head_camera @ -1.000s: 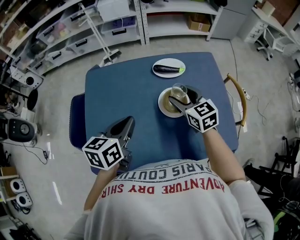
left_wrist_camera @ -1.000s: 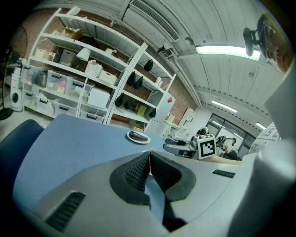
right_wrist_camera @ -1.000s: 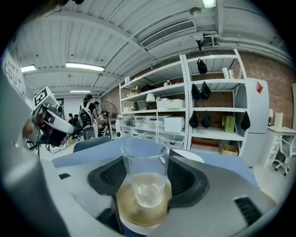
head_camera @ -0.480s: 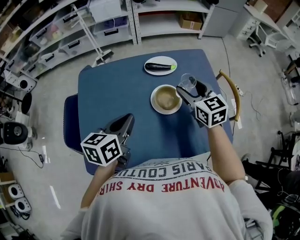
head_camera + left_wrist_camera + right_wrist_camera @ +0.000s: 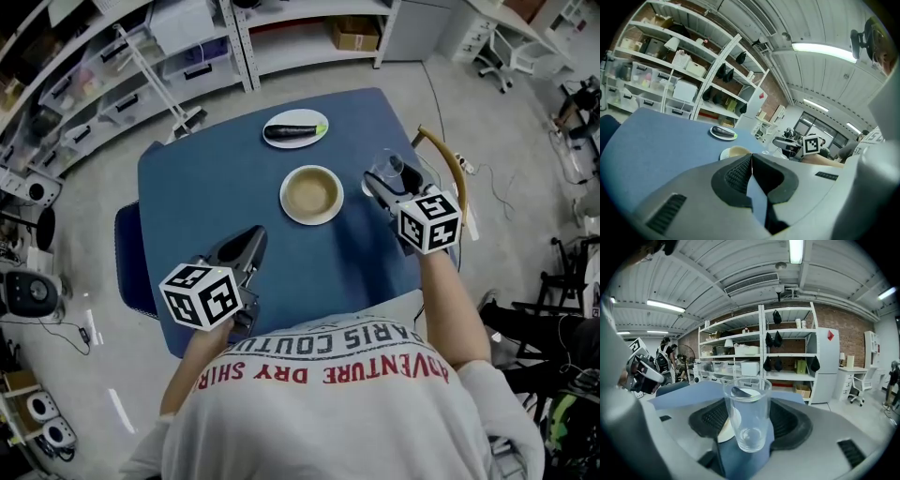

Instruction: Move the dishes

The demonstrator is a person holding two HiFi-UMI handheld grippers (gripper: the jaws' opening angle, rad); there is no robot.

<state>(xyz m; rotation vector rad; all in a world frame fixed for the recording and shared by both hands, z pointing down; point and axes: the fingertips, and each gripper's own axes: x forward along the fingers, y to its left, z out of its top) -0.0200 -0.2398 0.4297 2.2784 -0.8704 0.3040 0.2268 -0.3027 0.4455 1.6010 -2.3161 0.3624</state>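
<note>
Glass (image 5: pixel 747 413): pinched in the right gripper (image 5: pixel 376 184) jaws, now just right of the bowl (image 5: pixel 311 194), no longer above it.
Left gripper (image 5: pixel 251 240): jaws pressed together, empty.

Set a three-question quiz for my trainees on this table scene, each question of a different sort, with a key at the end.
1. True or false: the left hand-held gripper has its jaws together with nothing between them.
2. What does the right hand-held gripper hold? A: a spoon. B: a clear glass. C: a mug.
3. Which dish stands nearer the person on the blue table, the bowl or the plate?

Key: 1 true. 2 B. 3 the bowl.
</note>
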